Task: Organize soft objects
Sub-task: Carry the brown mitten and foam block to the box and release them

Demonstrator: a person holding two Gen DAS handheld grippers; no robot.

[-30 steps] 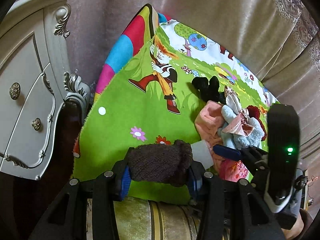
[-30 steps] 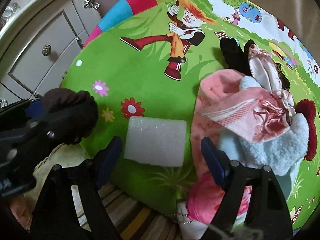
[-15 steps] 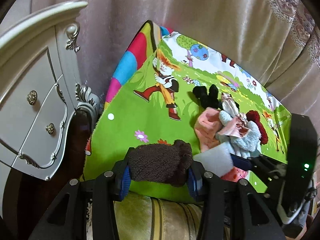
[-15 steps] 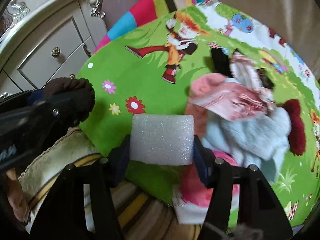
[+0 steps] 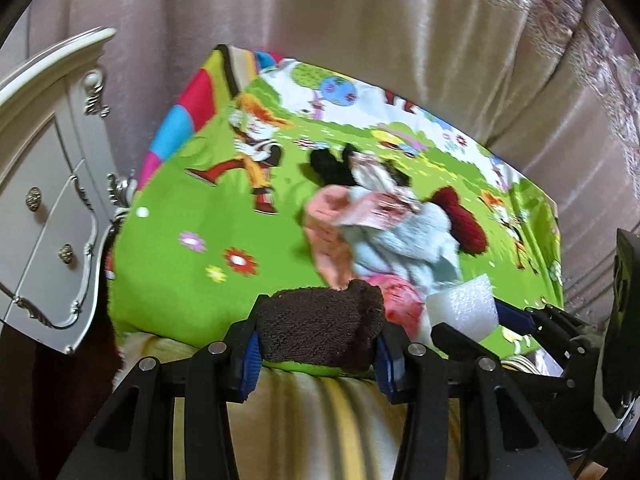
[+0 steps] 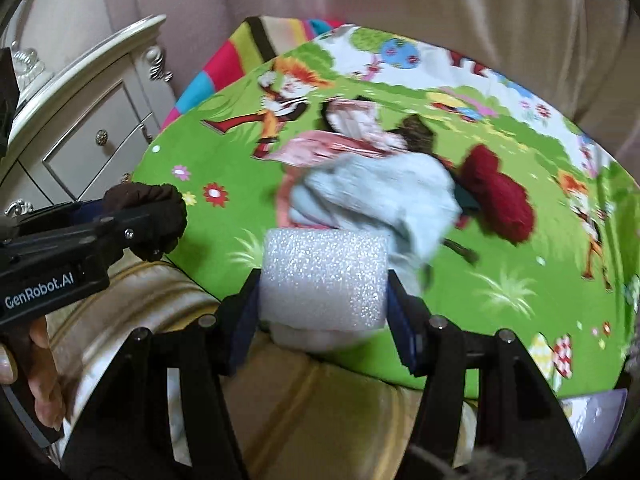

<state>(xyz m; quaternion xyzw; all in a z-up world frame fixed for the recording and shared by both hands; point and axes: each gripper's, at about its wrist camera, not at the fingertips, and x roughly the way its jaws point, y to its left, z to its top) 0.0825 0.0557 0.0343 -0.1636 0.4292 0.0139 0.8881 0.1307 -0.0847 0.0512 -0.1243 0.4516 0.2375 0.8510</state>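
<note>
My left gripper point(image 5: 316, 346) is shut on a dark brown fuzzy cloth point(image 5: 320, 328), held above the near edge of the green cartoon mat point(image 5: 180, 264). My right gripper point(image 6: 324, 312) is shut on a white foam block point(image 6: 324, 280); that block point(image 5: 464, 306) and the right gripper show at the lower right of the left wrist view. The brown cloth point(image 6: 152, 220) in the left gripper shows at the left of the right wrist view. A pile of soft things lies on the mat: pink cloth point(image 5: 328, 232), light blue fleece point(image 6: 380, 200), dark red knit point(image 6: 500, 196) and a black piece point(image 5: 330, 168).
A white ornate dresser point(image 5: 44, 208) stands left of the mat. Pale curtains point(image 5: 360, 20) hang behind it. A beige striped cushion point(image 6: 320, 412) lies below the grippers. A hand point(image 6: 36, 380) holds the left gripper's handle.
The right gripper closed on the foam block and lifted it off the mat. Both grippers have drawn back and up from the mat, the left still holding the brown cloth.
</note>
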